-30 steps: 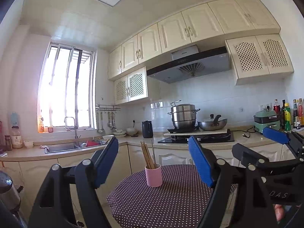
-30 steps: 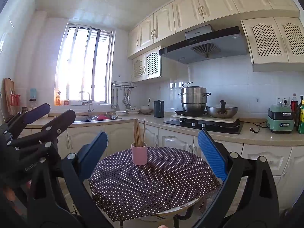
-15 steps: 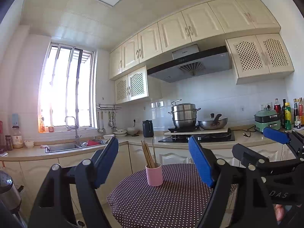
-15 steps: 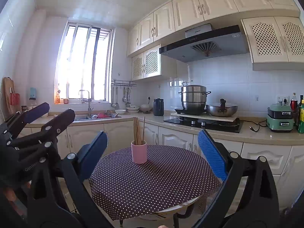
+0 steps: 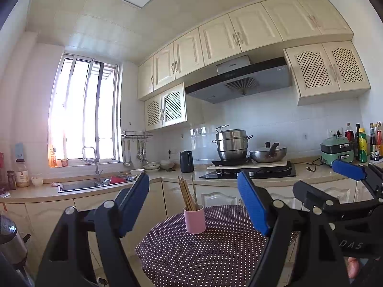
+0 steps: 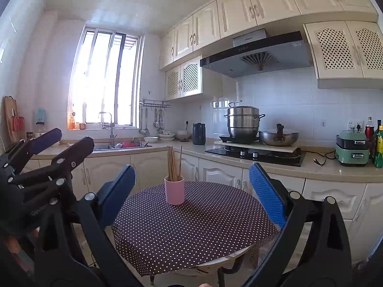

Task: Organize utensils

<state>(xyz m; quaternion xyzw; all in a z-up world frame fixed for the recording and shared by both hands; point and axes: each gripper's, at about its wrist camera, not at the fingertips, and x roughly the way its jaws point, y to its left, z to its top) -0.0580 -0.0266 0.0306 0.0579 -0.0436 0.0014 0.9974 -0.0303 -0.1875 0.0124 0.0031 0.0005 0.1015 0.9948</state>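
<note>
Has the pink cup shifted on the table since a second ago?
No. The pink cup holds the same spot on the dotted tablecloth, lined up as before under the black kettle in the right wrist view.

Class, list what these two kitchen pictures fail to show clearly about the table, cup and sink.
- Chopsticks: lower ends hidden inside the pink cup, both views; number too fine to count.
- Table: near edge cut off in the left view; legs mostly hidden by the cloth.
- Sink: contents too small, washed out by window glare.

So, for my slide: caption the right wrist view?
Open right gripper faces pink cup of chopsticks on dotted table.
</note>
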